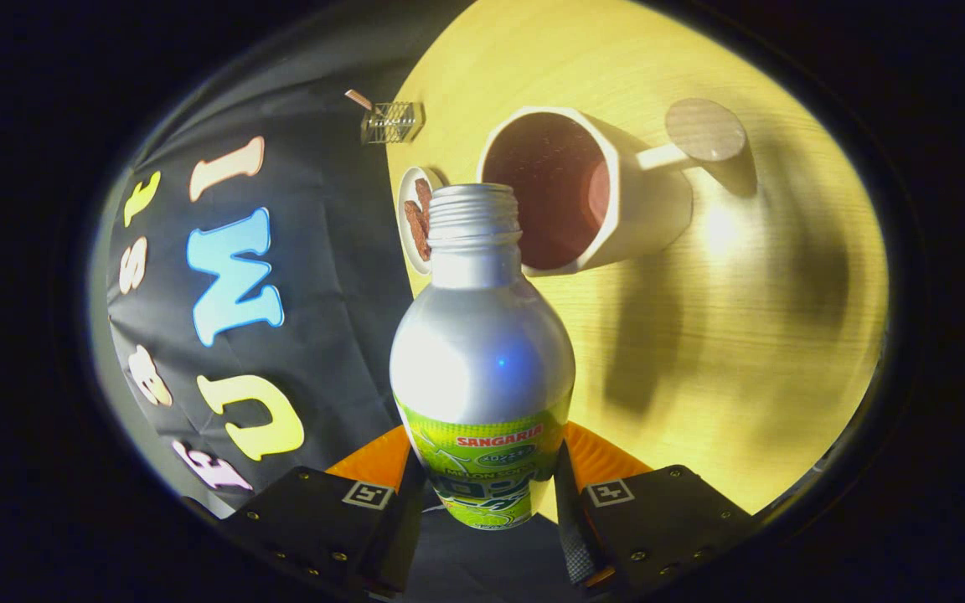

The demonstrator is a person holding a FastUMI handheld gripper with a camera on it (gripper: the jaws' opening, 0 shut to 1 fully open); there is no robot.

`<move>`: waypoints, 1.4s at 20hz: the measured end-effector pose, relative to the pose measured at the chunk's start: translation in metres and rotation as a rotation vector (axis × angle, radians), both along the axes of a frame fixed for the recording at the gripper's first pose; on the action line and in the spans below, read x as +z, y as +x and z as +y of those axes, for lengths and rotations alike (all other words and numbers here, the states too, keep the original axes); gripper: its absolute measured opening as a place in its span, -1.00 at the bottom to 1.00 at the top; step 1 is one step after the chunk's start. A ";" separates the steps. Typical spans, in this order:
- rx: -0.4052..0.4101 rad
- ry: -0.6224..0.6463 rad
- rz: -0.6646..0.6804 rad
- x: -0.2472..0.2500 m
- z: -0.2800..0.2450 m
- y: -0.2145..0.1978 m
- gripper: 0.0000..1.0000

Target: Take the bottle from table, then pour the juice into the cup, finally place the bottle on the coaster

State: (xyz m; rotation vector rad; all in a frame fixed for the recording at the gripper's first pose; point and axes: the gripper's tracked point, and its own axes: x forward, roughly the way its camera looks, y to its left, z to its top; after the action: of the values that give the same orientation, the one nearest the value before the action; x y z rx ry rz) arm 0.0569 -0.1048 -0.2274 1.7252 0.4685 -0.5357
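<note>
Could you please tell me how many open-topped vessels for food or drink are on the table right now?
2: the white cup just beyond the bottle mouth, and a small dish beside the bottle's neck, partly hidden. The gripper clamps the bottle.

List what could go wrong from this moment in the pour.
1. The bottle, clamped low on its label by the gripper, may slip or swing while tilted.
2. Its mouth sits at the cup rim's near edge, so juice may spill onto the table or the small dish alongside.
</note>
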 end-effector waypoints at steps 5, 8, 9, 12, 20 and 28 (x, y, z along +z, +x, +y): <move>0.039 -0.198 0.031 -0.009 -0.002 -0.002 0.37; 0.093 -0.316 0.043 -0.010 -0.005 0.001 0.37; 0.123 -0.359 0.045 -0.010 -0.004 0.004 0.37; 0.195 -0.483 0.060 -0.009 -0.007 0.012 0.37; 0.355 -0.843 0.115 0.006 -0.015 0.031 0.37; 0.484 -1.128 0.258 0.004 -0.034 0.058 0.37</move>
State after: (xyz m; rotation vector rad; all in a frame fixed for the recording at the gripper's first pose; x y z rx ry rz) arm 0.1150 -0.1393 -0.2233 0.4424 0.5826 -0.5133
